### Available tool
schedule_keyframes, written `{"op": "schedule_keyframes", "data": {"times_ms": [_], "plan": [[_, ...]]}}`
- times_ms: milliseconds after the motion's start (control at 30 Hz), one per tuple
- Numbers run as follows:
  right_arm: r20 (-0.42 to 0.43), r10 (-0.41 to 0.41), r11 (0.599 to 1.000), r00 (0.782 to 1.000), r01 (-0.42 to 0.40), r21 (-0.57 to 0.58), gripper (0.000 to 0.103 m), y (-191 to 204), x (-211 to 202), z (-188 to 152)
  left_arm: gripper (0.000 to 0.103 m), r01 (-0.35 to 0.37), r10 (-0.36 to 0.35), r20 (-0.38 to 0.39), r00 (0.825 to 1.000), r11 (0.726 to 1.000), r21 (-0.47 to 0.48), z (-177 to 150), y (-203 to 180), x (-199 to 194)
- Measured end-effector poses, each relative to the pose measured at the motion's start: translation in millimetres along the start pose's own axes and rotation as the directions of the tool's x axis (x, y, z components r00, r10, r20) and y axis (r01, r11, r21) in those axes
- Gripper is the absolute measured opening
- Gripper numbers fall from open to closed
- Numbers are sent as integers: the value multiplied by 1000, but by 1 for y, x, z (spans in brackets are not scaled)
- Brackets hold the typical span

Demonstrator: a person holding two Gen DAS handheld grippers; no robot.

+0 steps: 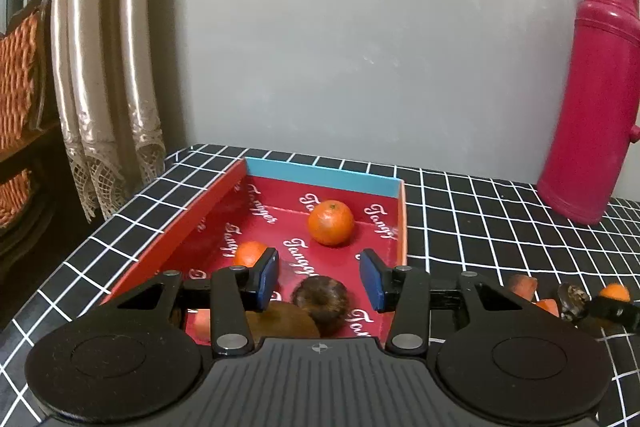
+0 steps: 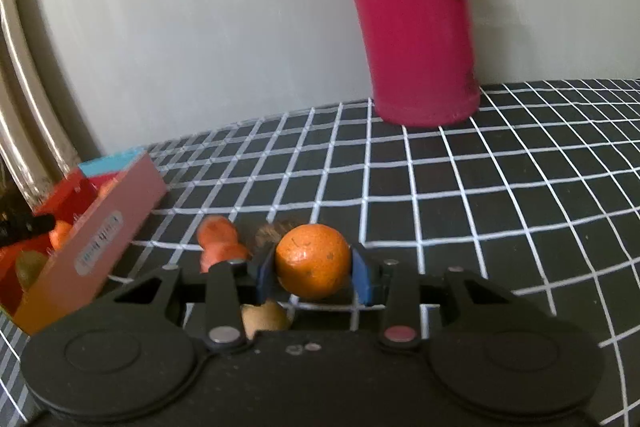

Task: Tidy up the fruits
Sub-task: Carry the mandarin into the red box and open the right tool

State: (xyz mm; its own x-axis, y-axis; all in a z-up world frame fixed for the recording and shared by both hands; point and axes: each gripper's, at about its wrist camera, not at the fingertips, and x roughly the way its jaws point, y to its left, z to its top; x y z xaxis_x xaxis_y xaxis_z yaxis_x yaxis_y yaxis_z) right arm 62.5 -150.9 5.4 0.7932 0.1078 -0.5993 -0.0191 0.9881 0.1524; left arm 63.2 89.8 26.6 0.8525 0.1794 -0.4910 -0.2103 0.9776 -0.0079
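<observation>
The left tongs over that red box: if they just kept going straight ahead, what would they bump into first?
Probably the brown fuzzy fruit lying in the red box, just ahead and below the open left tongs. Depth is hard to judge; passing over it, they would meet the orange or the box's floor next.

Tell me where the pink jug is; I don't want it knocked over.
The pink jug stands upright at the back of the checked table against the wall, right of the red box, beyond the loose fruit.

Left hand-held gripper (image 1: 319, 279) parted; right hand-held gripper (image 2: 314, 277) clamped.
</observation>
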Motion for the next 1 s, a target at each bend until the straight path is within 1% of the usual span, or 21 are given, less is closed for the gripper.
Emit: {"op": "schedule_keyframes", "data": {"times_ms": [133,333,633,733,833,1000], "plan": [[24,48,999,999,-48,-10,39,17,-2,9,45,-23,23,7,1000,1000,-13,0,13,-2],[31,141,989,990,-139,-54,39,62,6,18,46,-59,59,-1,998,997,-39,-2,41,0],[-10,260,959,966,-259,-119,39,134,27,23,47,-109,109,-9,994,990,-88,-5,86,-1],[-22,285,948,958,-285,-144,39,158,39,27,47,-121,121,-13,993,987,-105,-6,99,1],[-38,300,939,953,-302,-164,39,178,53,30,48,-117,116,-19,993,985,-123,-7,106,2],[-77,293,933,953,-303,-193,39,198,77,28,49,-107,107,-11,994,987,-117,-7,105,1]]}}
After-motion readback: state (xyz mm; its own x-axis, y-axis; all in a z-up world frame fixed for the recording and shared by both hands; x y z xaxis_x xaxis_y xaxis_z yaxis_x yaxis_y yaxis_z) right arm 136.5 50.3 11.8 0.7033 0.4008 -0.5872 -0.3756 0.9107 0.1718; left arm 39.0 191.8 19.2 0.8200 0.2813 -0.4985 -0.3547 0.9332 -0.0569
